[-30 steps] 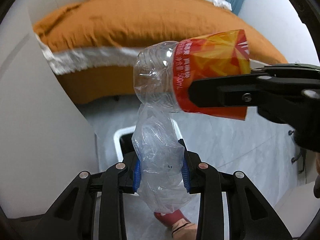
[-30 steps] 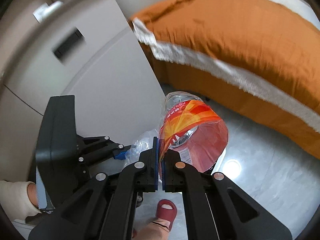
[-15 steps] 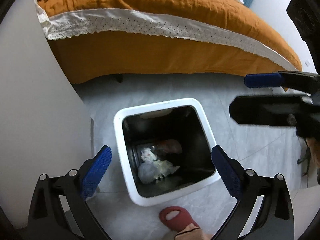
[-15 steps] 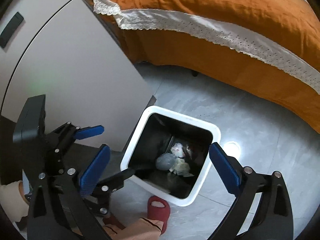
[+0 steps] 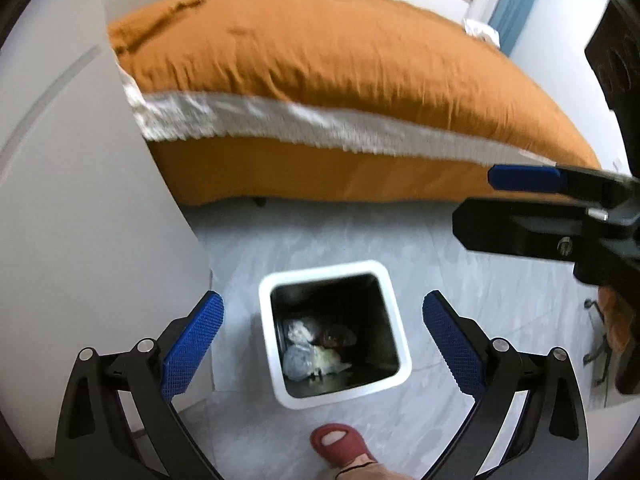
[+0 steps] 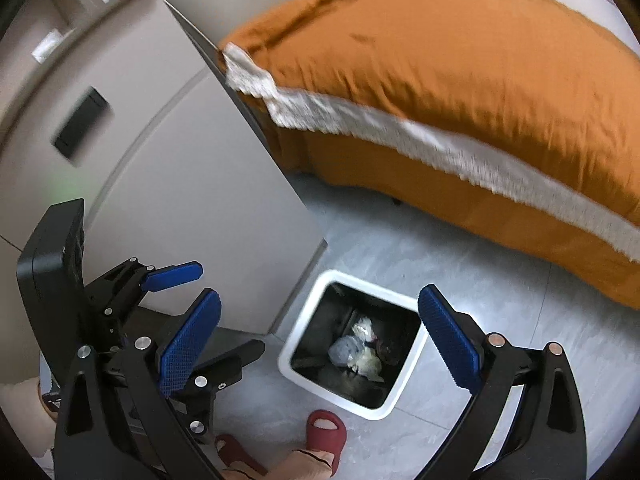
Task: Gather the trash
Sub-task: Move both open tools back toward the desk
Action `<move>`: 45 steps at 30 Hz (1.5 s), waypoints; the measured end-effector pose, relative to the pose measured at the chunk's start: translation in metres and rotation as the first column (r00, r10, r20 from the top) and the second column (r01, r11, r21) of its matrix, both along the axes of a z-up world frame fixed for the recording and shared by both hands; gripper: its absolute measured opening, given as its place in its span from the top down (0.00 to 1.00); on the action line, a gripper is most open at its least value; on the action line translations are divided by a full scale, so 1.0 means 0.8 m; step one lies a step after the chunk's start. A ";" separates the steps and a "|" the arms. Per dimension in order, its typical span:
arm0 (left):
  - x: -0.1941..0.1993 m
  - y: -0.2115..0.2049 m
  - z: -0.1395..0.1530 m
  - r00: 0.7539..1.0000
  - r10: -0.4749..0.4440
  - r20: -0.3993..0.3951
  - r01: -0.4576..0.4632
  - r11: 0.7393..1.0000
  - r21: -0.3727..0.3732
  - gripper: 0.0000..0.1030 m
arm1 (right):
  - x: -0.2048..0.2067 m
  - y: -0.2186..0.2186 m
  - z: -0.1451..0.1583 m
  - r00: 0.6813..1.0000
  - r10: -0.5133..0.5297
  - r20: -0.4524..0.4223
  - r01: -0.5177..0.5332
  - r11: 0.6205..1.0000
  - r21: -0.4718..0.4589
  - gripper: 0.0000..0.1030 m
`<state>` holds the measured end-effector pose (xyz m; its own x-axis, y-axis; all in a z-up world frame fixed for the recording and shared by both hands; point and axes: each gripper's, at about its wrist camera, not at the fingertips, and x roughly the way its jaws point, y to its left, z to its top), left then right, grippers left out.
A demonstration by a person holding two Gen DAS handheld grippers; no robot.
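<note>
Left tongs [image 5: 322,338] spread wide and empty above a white square trash bin [image 5: 394,312] on the grey floor [image 5: 460,272], right tongs [image 6: 320,338] likewise apart and empty, crumpled trash [image 5: 312,350] lying at the bin's bottom, red slipper [image 5: 340,446] beside the bin, orange-covered bed [image 5: 340,80] behind.

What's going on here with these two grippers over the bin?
A person is collecting trash with a gripper in each hand. Both the left gripper and the right gripper are wide open and empty, held above a white trash bin on the floor beside an orange bed. Crumpled trash lies at the bottom of the bin. The person's red slipper is next to the bin.
</note>
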<state>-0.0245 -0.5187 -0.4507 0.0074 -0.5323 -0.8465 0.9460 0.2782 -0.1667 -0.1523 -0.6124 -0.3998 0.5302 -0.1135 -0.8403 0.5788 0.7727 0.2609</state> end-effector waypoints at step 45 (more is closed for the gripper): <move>0.128 0.503 0.428 0.483 0.838 0.253 -0.757 0.545 -0.361 0.05 | 0.260 0.383 0.385 0.618 0.709 0.339 -0.624 0.705 -0.337 0.04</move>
